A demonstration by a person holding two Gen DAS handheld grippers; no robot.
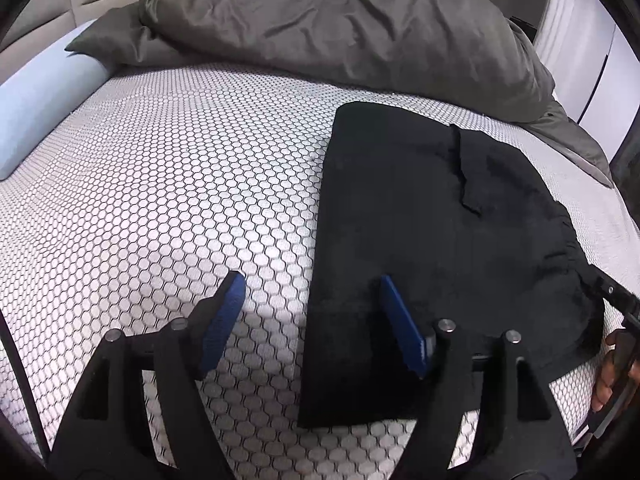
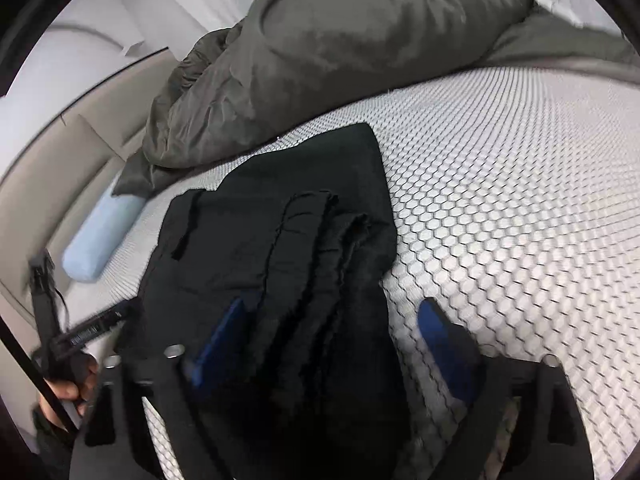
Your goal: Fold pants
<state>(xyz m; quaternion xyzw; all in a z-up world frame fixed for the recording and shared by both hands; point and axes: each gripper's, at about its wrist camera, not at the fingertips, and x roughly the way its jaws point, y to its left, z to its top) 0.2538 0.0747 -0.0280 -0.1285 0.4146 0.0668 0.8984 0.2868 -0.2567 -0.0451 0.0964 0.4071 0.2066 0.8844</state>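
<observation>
Black pants point(image 1: 440, 240) lie folded on the honeycomb mattress point(image 1: 180, 200), laid flat so layers stack w/o slipping. Long axis runs away from the cameras toward the grey duvet point(image 1: 340, 20); gathered waistband edge faces right. Left gripper point(image 1: 312, 316) jaws spread wide, empty, straddling the pants' left edge. Right gripper point(image 2: 332, 344) also agape, nothing pinched, probably just hovering over the layered edge.

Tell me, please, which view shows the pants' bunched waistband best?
The right wrist view: the waistband lies mid-frame with its stacked, gathered edges plain. The left wrist view shows the pants flat, the waistband only as ruffles at their right edge.
</observation>
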